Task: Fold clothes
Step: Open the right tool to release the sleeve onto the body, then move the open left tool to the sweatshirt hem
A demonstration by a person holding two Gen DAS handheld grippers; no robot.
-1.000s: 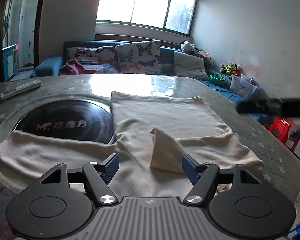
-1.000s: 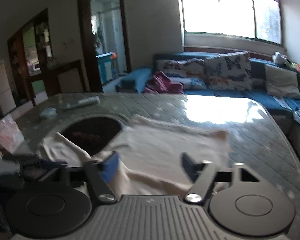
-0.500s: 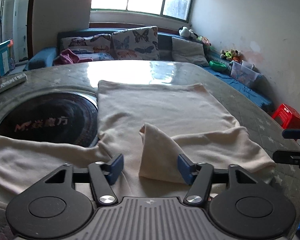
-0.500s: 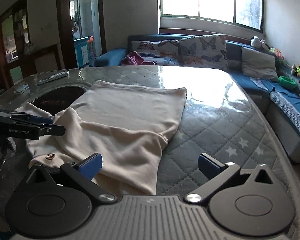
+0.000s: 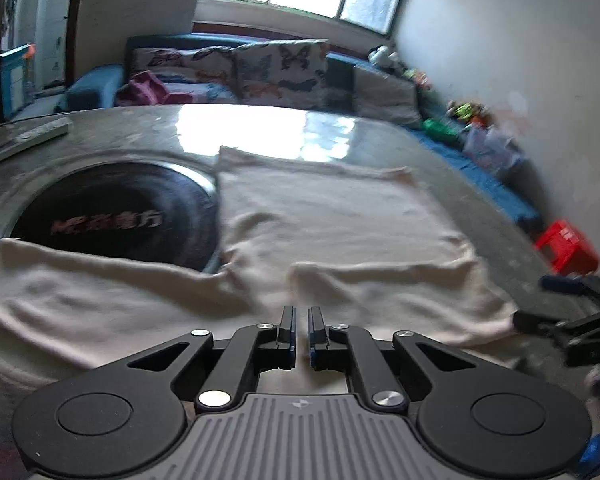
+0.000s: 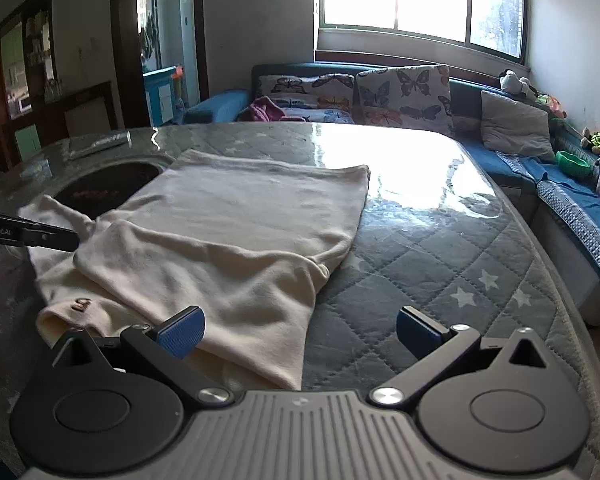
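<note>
A cream long-sleeved garment [image 5: 332, 224] lies spread on the quilted table [image 6: 440, 264], one sleeve folded across its body [image 6: 204, 264]. My left gripper [image 5: 300, 320] is shut at the garment's near middle, with a pinch of the cream fabric between its pads. In the right wrist view its dark fingers [image 6: 52, 236] meet the cloth at the left. My right gripper [image 6: 300, 328] stands wide open low over the sleeve end, whose cloth lies by the left pad untouched. The left wrist view shows it [image 5: 548, 300] beside the garment's right corner.
A round black inset [image 5: 112, 216] sits in the table under the garment's left sleeve. A remote [image 5: 24, 140] lies at the far left. A blue sofa with butterfly cushions [image 6: 404, 92] runs behind, and a red stool [image 5: 566, 246] stands past the table's right edge.
My left jaws have closed together where a raised fold of cloth stood, and that fold has flattened. The right gripper opened wider and sank toward the garment's near right corner.
</note>
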